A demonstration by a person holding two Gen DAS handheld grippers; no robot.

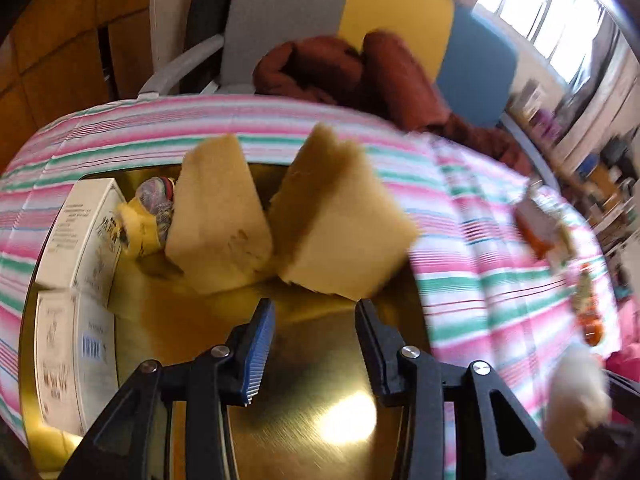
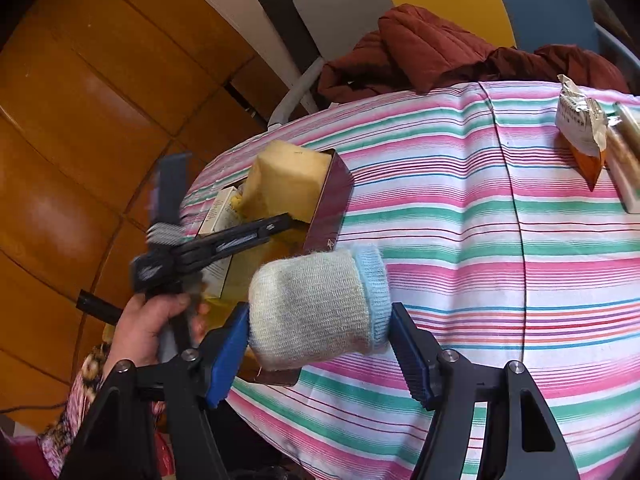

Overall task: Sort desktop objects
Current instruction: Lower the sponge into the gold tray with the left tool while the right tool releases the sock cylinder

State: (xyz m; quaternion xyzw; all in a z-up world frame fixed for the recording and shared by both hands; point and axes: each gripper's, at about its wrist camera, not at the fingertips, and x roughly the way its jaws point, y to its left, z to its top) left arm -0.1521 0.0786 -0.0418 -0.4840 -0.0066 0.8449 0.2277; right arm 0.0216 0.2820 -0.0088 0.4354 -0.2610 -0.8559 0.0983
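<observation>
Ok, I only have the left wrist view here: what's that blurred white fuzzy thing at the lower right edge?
Observer: A cream knitted sock with a light blue cuff, clamped in the right gripper.
Operator: I see only the tin's gold inside. What's its outside like?
Observer: The tin's outer wall is dark maroon.
Operator: And the orange blur on the cloth to the right?
Observer: A torn-open snack packet, white and orange, lying outside the tin.

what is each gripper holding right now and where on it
The right gripper clamps a rolled cream sock across its sides, blue cuff toward one pad. The left gripper holds nothing; its jaws stand apart over the gold tin.
</observation>
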